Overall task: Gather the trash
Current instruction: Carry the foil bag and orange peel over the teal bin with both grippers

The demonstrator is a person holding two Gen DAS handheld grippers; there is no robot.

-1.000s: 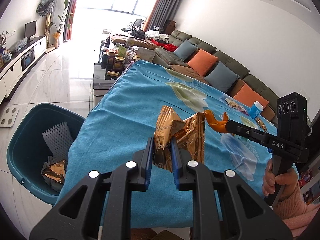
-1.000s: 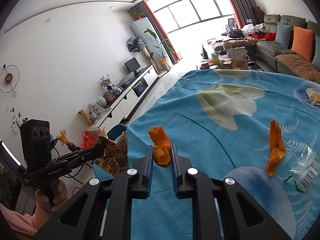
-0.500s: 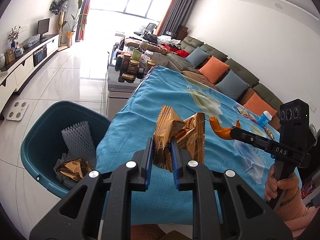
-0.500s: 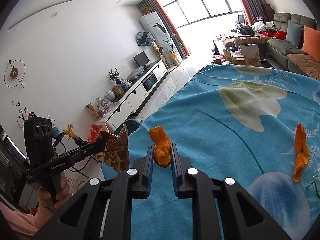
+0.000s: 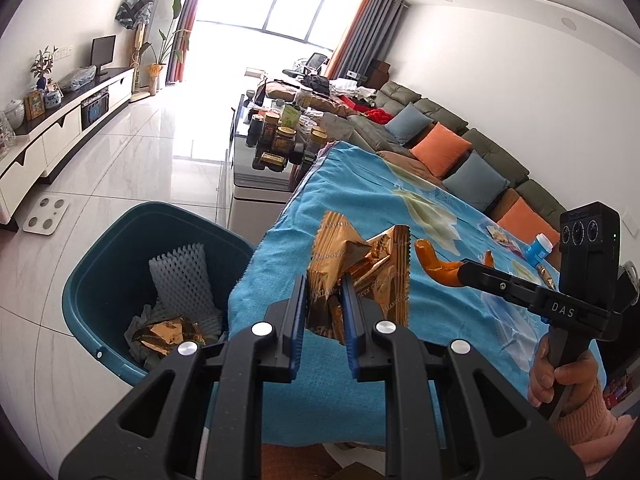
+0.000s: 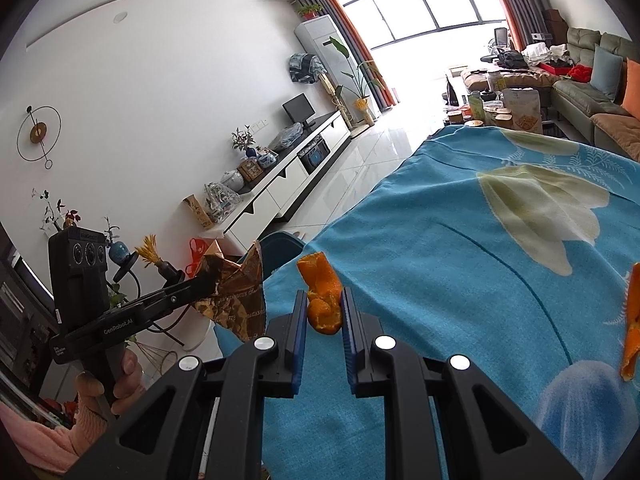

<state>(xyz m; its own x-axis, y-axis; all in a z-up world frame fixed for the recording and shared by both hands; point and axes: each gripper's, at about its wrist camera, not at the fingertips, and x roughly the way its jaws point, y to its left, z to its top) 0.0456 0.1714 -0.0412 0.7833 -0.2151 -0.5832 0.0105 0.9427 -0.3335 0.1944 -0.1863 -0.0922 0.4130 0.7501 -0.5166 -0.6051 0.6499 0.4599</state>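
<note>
Left wrist view: left gripper (image 5: 323, 292) clamps a gold wrapper (image 5: 360, 276) at frame centre, beside the teal bin (image 5: 100, 264) at lower left. Released now, it would likely land on the blue cloth (image 5: 360, 184).

Right wrist view: right gripper (image 6: 323, 312) pinches orange peel (image 6: 322, 300) at centre; the table edge lies between it and the bin. Another peel (image 6: 632, 320) waits at right.

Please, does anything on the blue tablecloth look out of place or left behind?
Yes. One orange peel lies loose on the blue tablecloth at the right edge of the right wrist view. In the left wrist view a small blue-capped bottle and a wrapper lie at the far end.
</note>
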